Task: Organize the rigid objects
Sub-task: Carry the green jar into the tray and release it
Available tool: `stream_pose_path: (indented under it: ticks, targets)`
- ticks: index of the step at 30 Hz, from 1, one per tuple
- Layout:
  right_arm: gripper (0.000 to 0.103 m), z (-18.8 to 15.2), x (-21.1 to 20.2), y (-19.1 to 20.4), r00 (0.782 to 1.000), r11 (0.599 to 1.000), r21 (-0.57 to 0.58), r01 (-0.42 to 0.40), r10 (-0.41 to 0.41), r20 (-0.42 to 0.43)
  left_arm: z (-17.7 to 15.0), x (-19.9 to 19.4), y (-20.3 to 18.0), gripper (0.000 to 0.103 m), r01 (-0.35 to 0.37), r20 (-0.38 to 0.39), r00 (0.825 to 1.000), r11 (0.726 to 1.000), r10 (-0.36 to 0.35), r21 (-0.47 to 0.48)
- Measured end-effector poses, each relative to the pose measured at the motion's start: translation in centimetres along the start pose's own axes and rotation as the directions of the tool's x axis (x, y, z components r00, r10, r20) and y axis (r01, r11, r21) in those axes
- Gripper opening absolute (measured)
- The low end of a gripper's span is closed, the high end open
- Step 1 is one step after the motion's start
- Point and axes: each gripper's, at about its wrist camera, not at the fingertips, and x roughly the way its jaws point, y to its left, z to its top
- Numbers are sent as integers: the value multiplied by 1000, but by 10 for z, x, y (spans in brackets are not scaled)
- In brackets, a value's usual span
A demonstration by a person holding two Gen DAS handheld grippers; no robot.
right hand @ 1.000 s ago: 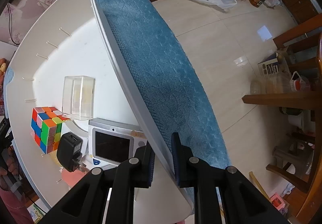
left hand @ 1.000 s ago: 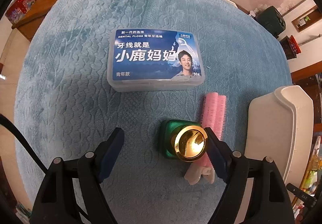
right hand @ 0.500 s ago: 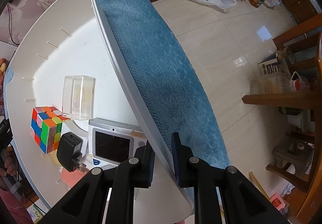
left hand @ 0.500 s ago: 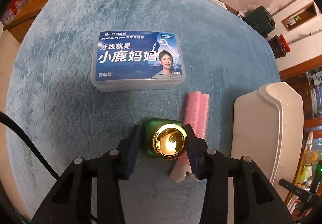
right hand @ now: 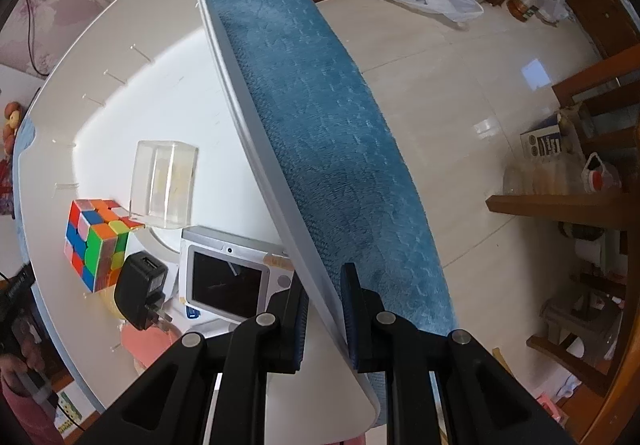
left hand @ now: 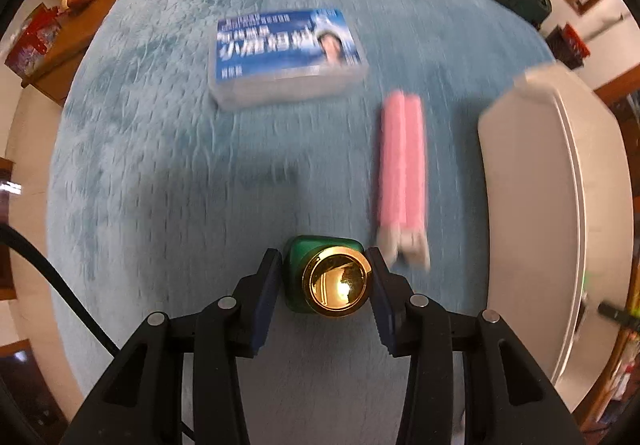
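Green bottle (left hand: 320,277) with a gold cap, pinched at both sides by the left gripper (left hand: 326,281), whose jaws have just been closing onto it; it sits over the blue plush cover (left hand: 160,165), near the white bin (left hand: 560,205) and on the side of it where the pink roller (left hand: 402,165) lies. The dental floss box (left hand: 286,53) lies farther from the bin, beyond the roller. The right gripper (right hand: 324,309) pinches the bin's rim, fingers pressed on either face of the thin wall. Inside the bin: a Rubik's cube (right hand: 96,241), a clear block (right hand: 164,185), a black charger (right hand: 140,289) and a small screen device (right hand: 228,277). Step in hand, as judged: pick-up of the bottle, grasp made. The next move calls for carrying the bottle over the rim and lowering it onto bare bin floor, upright, before the fingers spread.
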Motion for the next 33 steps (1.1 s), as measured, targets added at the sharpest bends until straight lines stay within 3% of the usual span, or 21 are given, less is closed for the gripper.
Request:
stream_pose_path:
  ticks: [8,13,28,33]
  targets:
    - [18,-1,0,0,1000,998,-62,-21,21,-10,-57,-7,-12,46,-27,-74,997,1000,26,-9]
    - [18,-3,1,-2,999,994,-98,-50,48,-21,-89,-18,-19,46,-26,-80,997,999,23,-36]
    - [17,-13,-4,-4,995,966,-239,-100,97,-26,-132,-80,-47,46,-5,-30,1000,987,0,-161]
    - [17,-15,-7,0,994,953,-284,-105,102,-24,-142,-96,-67,46,-18,-16,1000,988,16,-156]
